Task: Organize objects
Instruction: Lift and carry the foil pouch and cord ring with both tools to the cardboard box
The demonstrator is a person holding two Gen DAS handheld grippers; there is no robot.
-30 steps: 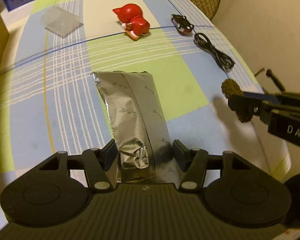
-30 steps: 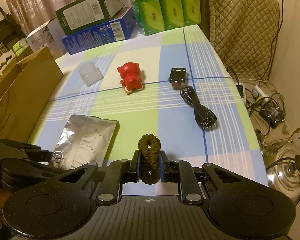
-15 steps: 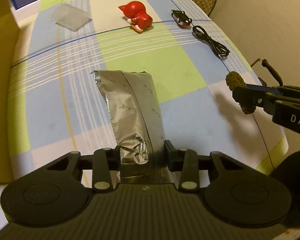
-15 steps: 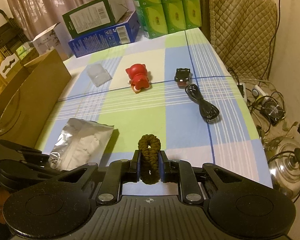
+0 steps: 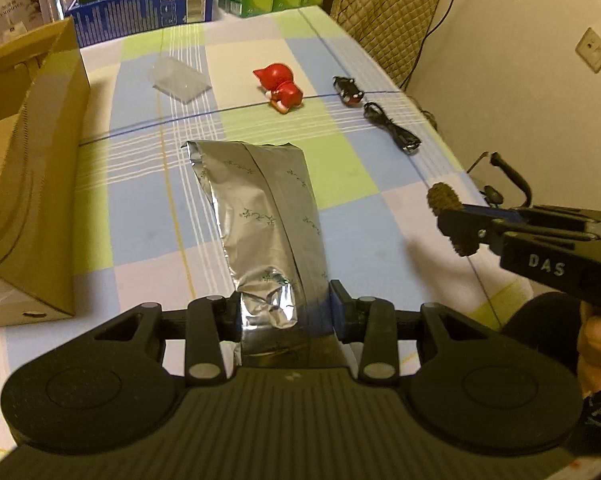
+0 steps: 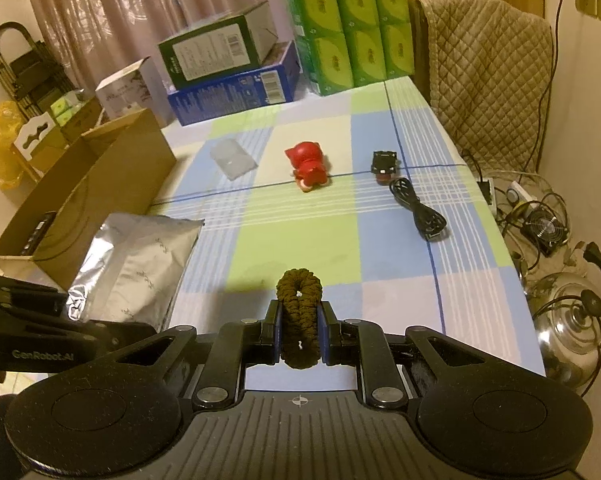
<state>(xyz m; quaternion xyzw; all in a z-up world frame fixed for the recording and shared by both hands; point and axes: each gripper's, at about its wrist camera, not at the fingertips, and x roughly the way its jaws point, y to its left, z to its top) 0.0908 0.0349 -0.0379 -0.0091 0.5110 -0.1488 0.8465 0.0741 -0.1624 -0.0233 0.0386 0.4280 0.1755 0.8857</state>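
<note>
Right wrist view: tongs [image 6: 299, 334] pinch scrunchie [image 6: 299, 304]; left tongs [image 5: 285, 314] clamp foil pouch [image 5: 260, 220] beside cardboard box [image 5: 32, 184].

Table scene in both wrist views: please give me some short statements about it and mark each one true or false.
1. The left gripper is shut on the silver foil pouch. True.
2. The right gripper is open and holds nothing. False: it is shut on the brown braided loop.
3. The red toy figure lies inside the cardboard box. False: it lies on the checked tablecloth.
4. The black cable lies on the tablecloth near the small black toy car. True.
</note>
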